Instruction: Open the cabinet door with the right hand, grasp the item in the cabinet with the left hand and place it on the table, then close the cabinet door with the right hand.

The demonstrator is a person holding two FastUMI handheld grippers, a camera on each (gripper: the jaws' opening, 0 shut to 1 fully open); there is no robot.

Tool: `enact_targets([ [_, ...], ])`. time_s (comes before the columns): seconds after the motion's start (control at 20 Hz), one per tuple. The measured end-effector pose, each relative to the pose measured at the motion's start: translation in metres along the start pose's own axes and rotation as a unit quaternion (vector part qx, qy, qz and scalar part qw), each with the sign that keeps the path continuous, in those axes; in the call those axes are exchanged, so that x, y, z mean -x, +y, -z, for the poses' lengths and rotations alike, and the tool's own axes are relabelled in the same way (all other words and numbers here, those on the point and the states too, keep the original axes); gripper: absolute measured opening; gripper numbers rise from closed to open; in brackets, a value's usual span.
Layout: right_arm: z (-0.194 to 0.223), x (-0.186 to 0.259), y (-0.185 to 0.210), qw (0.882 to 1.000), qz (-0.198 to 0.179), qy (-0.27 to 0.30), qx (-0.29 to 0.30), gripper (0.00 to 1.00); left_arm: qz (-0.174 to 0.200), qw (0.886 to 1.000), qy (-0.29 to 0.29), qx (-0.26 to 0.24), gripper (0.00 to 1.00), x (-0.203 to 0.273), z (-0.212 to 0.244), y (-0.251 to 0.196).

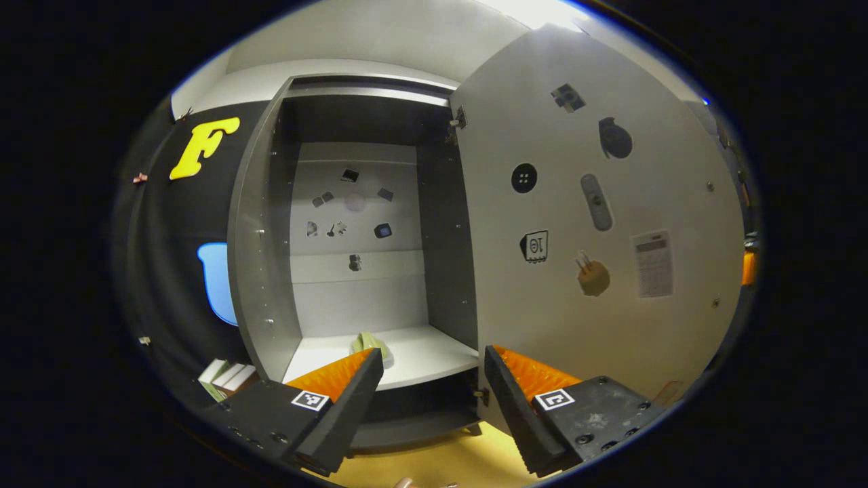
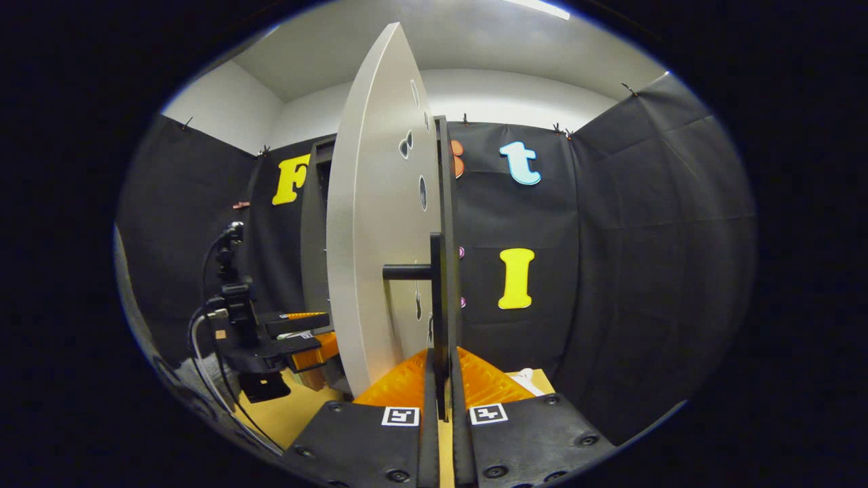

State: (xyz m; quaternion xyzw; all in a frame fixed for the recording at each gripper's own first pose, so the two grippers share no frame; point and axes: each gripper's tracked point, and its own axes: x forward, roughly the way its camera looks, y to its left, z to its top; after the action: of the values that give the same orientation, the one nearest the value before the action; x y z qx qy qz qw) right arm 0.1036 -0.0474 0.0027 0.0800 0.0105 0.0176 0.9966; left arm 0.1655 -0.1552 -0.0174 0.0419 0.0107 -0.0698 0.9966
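- Left gripper view is looking into the tall grey cabinet point(image 1: 271, 271), whose pale grey door point(image 1: 583, 224) is standing swung wide open on the right, hinged at its left edge.
- The left claw point(image 1: 430, 400) is hovering in front of the cabinet opening with its fingers spread wide apart and nothing between them.
- A small pale green crumpled item point(image 1: 371, 344) is lying on the white shelf point(image 1: 420, 356) inside the cabinet, near the shelf's front edge and just above the tip of the claw's left-hand finger; what it is cannot be told.
- Small dark stickers are dotting the cabinet's pale back panel point(image 1: 356, 203) and the inner face of the door.
- A yellowish wooden bench point(image 1: 434, 461) is showing beneath the cabinet's lower edge.
- Right gripper view is showing the door point(image 2: 369, 237) edge-on, with its thin black bar handle point(image 2: 439, 271) running upright along the edge.
- The right claw point(image 2: 441, 400) is closed on that handle, both fingers pressing its lower part from either side.
- Farther off on the left of this view, the left claw point(image 2: 302, 335) is reaching toward the cabinet point(image 2: 313, 237) behind the door, cables trailing from its black body.
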Motion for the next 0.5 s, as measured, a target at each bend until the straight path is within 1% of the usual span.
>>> enact_targets([
  [0.05, -0.004, 0.002, -0.003, 1.000, -0.002, -0.013, 0.010, 0.13, -0.008, 1.000, -0.010, -0.003, 0.94, -0.006, -0.003, 0.005],
  [0.1, -0.009, 0.003, -0.011, 1.000, -0.002, -0.020, 0.017, 0.23, -0.016, 1.000, -0.019, -0.001, 0.92, -0.014, -0.005, 0.012],
  [0.15, -0.007, 0.006, -0.016, 1.000, -0.002, -0.022, 0.014, 0.24, -0.021, 1.000, -0.022, 0.003, 0.95, -0.020, -0.005, 0.018],
  [0.2, -0.007, 0.013, -0.023, 1.000, 0.002, -0.022, 0.008, 0.38, -0.029, 0.999, -0.020, 0.005, 0.95, -0.028, -0.002, 0.026],
  [0.25, -0.005, 0.021, -0.031, 1.000, 0.006, -0.021, 0.001, 0.52, -0.038, 0.999, -0.016, 0.004, 0.99, -0.035, -0.001, 0.036],
  [0.3, -0.006, 0.033, -0.044, 1.000, 0.018, -0.022, -0.005, 0.67, -0.045, 0.999, -0.012, -0.001, 0.95, -0.043, 0.001, 0.043],
  [0.35, -0.007, 0.043, -0.057, 0.999, 0.032, -0.034, -0.004, 0.81, -0.048, 0.999, -0.011, -0.007, 0.95, -0.051, 0.001, 0.049],
  [0.4, -0.009, 0.049, -0.074, 0.997, 0.054, -0.045, 0.004, 0.85, -0.047, 0.999, -0.012, -0.012, 0.95, -0.062, 0.002, 0.053],
  [0.45, -0.010, 0.055, -0.094, 0.996, 0.081, -0.046, 0.011, 0.94, -0.047, 0.999, -0.008, -0.018, 0.95, -0.073, 0.004, 0.056],
  [0.5, 0.000, 0.053, -0.112, 0.994, 0.099, -0.041, 0.008, 0.98, -0.047, 0.999, -0.005, -0.026, 0.95, -0.083, 0.007, 0.059],
])
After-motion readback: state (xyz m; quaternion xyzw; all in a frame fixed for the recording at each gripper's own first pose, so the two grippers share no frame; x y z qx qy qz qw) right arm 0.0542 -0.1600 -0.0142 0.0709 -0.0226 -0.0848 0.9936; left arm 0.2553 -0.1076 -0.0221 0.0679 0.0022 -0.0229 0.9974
